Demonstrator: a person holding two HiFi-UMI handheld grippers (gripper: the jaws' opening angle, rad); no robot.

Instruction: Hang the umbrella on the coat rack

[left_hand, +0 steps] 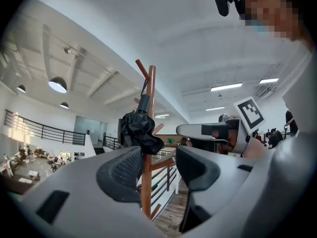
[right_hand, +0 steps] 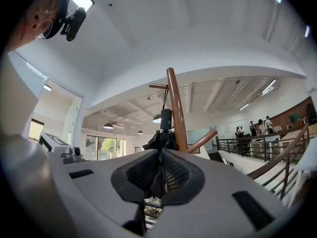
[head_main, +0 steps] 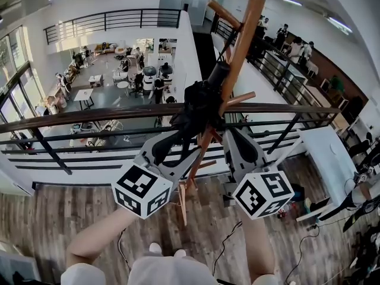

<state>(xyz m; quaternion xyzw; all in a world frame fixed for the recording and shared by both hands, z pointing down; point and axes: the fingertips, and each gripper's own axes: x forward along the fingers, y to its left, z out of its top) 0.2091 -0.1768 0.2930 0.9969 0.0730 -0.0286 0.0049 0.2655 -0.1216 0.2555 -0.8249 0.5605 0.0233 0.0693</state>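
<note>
A wooden coat rack (head_main: 240, 46) rises in front of me. The folded black umbrella (head_main: 199, 105) hangs against its pole, handle up, its strap looped over an upper peg. In the left gripper view the umbrella (left_hand: 140, 130) hangs on the rack (left_hand: 150, 98) just beyond my jaws. My left gripper (left_hand: 158, 167) is open, and only the pole shows through the gap. In the head view the left gripper (head_main: 181, 144) sits just below the umbrella's lower end. My right gripper (right_hand: 161, 155) is shut on a fold of the umbrella's (right_hand: 159, 139) black fabric beside the rack pole (right_hand: 176, 108). It (head_main: 228, 134) reaches in from the right.
A dark balcony railing (head_main: 89, 116) runs right behind the rack, with an open hall far below. A white table (head_main: 323, 159) stands at the right on the wooden floor, and cables (head_main: 231, 242) trail near my feet. The other gripper (left_hand: 218, 130) shows in the left gripper view.
</note>
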